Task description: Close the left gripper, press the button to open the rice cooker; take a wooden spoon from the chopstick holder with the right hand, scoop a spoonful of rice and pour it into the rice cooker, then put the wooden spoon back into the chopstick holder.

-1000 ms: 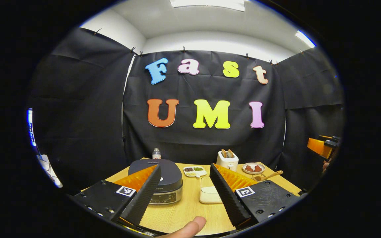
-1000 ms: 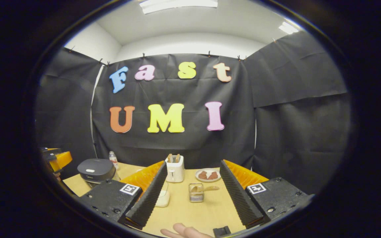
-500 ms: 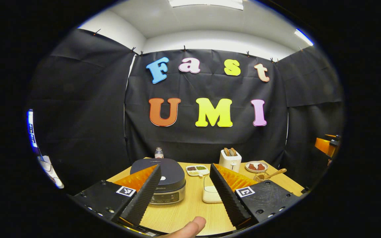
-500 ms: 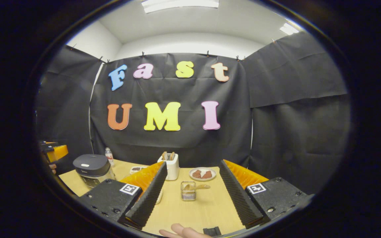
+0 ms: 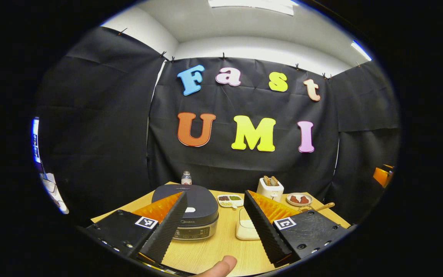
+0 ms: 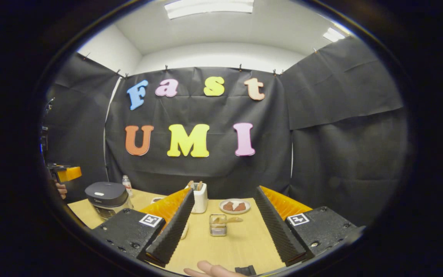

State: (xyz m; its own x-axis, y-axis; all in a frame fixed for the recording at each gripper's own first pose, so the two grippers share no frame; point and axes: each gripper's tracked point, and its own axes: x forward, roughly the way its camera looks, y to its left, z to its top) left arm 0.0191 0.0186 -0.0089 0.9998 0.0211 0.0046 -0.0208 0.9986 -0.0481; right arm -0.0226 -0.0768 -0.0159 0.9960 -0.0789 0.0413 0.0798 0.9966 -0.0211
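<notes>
our left gripper [image 5: 214, 227] holds its jaws spread, though our view has drifted nearer the rice cooker [image 5: 189, 209] at lower centre, lid down. our right gripper [image 6: 221, 227] is spread too, the chopstick holder [image 6: 217, 225] and wooden spoon [image 6: 231, 220] between its fingers; closing comes next.

Left gripper view: camera rides on my left gripper [image 5: 214, 227], held above near edge of table [image 5: 221, 246], facing back wall, level, slightly downward. Rice cooker [image 5: 190, 209] close ahead, between my fingers.

Right gripper view: camera on my right gripper [image 6: 224, 231], same near edge, farther right – same heading. Chopstick holder [image 6: 217, 225] dead ahead; rice cooker [image 6: 106, 196] far left.

Shared: table, rice cooker, toaster [image 5: 270, 188] [image 6: 199, 197], plate [image 5: 299, 199] [image 6: 235, 206] – plus back wall.
</notes>
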